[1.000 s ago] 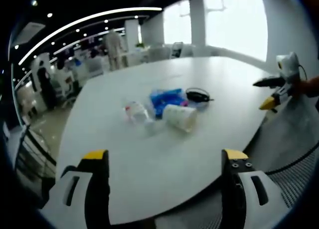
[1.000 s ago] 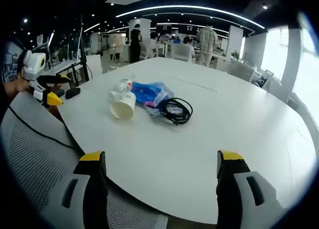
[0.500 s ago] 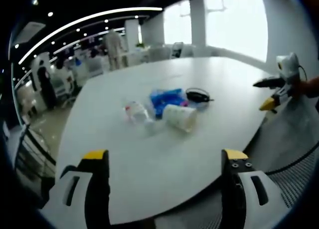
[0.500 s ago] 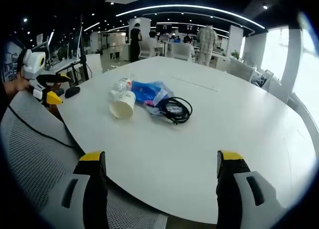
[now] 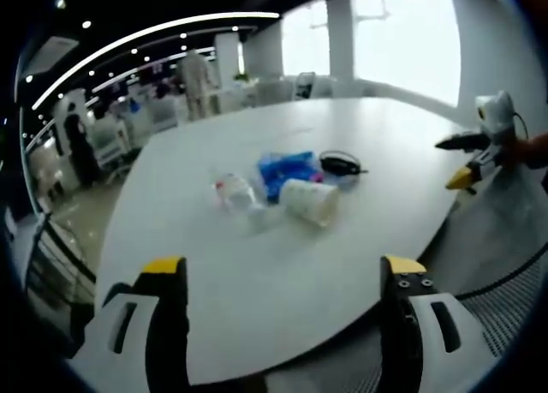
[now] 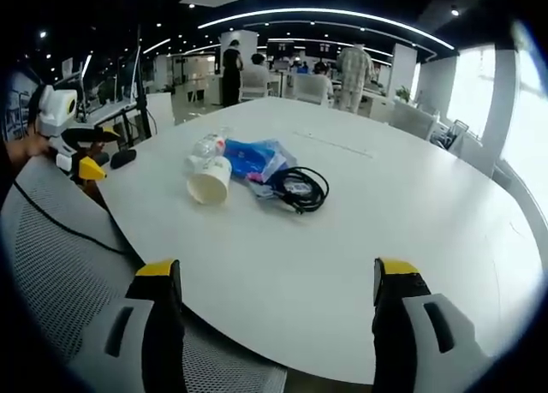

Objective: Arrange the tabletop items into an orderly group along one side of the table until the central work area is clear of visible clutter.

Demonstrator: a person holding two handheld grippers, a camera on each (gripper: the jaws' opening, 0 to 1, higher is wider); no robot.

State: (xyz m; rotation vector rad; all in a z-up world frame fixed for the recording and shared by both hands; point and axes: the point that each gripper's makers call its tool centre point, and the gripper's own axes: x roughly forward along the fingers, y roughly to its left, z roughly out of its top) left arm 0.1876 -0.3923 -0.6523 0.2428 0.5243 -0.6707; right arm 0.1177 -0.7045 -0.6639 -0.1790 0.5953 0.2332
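Observation:
A small heap lies mid-table on the white round table (image 5: 257,264): a white paper cup on its side (image 5: 309,201), a clear plastic bottle with a red label (image 5: 235,193), a blue plastic pack (image 5: 285,169) and a coiled black cable (image 5: 340,163). In the right gripper view the cup (image 6: 211,179), bottle (image 6: 211,145), blue pack (image 6: 251,158) and cable (image 6: 300,188) lie together. My left gripper (image 5: 282,277) is open, well short of the heap. My right gripper (image 6: 276,277) is open near the table's edge, nothing between its jaws. Each gripper shows in the other's view: the right gripper (image 5: 479,145), the left gripper (image 6: 73,140).
A grey mesh chair back (image 6: 60,264) stands by the table edge under both grippers. A black mouse-like object (image 6: 122,158) lies near the left gripper. People and chairs stand in the office behind. Bare tabletop (image 6: 411,205) spreads around the heap.

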